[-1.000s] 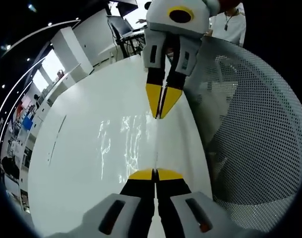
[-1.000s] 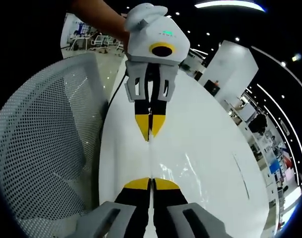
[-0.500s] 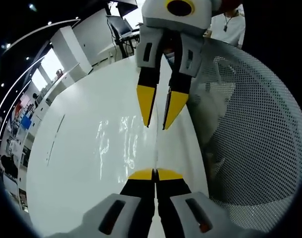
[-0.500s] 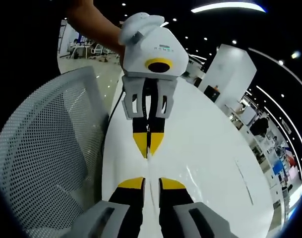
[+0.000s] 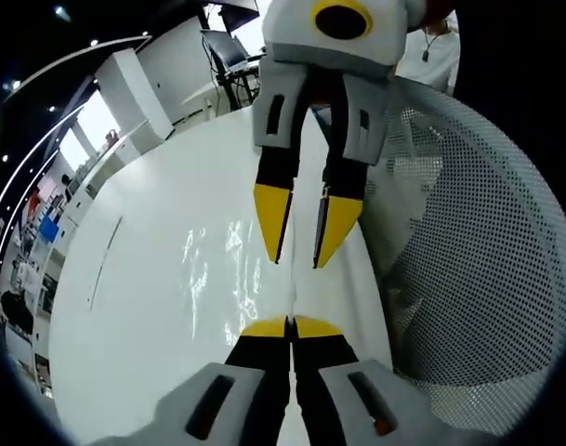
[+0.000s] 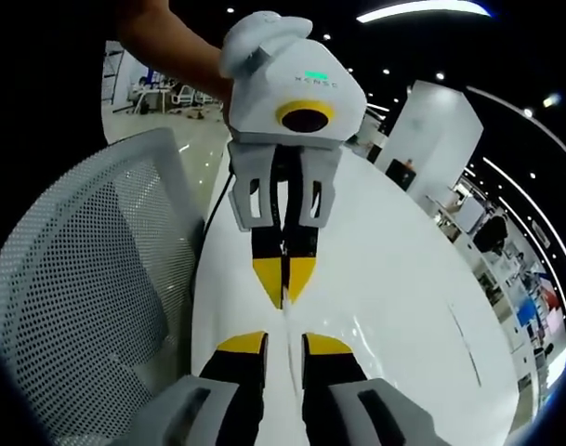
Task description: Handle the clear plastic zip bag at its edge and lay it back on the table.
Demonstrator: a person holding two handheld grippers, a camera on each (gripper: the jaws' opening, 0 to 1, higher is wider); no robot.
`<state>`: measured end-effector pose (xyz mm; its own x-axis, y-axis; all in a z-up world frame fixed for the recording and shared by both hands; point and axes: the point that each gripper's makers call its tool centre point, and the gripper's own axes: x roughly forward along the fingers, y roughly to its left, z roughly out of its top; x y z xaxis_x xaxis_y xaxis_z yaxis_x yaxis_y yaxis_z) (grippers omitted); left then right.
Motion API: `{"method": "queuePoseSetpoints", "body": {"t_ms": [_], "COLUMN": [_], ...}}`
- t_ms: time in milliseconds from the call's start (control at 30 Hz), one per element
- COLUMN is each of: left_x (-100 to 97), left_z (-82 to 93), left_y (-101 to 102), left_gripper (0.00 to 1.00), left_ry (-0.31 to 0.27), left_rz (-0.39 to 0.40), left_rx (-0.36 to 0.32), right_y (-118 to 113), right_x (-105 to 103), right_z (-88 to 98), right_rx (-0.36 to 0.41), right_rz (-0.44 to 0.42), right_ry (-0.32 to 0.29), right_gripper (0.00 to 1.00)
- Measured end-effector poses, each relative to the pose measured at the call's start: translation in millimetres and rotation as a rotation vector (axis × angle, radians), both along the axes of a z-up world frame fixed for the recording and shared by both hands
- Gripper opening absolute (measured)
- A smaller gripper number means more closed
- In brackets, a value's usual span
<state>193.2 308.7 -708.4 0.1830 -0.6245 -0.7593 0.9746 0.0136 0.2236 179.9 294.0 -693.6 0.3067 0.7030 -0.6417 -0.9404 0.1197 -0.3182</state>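
Pinching crinkled clear zip bag (image 5: 229, 269) edge, left hand-held gripper (image 5: 291, 326), right hand-held gripper (image 5: 299, 251) spread, glossy white table (image 5: 143, 307)

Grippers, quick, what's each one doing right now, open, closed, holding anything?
Left gripper: closed on the edge of the clear plastic zip bag.
Right gripper: open, jaws apart on either side of the bag's edge, gripping nothing.

The clear zip bag (image 5: 229, 269) is showing only as faint glare on the tabletop (image 5: 152, 279), its outline too indistinct to trace; the mesh chair (image 5: 478, 242) is running off at the frame's right.
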Motion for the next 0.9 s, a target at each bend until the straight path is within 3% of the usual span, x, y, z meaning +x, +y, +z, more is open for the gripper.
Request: {"method": "queuePoseSetpoints", "body": {"t_ms": [900], "left_x": [5.1], "left_z": [12.4], "left_y": [-5.9], "left_gripper": [0.0], "left_ry": [0.007], "left_rz": [0.004], "left_rx": [-0.029], "right_y": [11.0], "right_x": [7.5], "right_z": [7.1], "right_rx": [-0.01], "right_rz": [0.033], "right_ry": [-0.008], "right_gripper": [0.13]}}
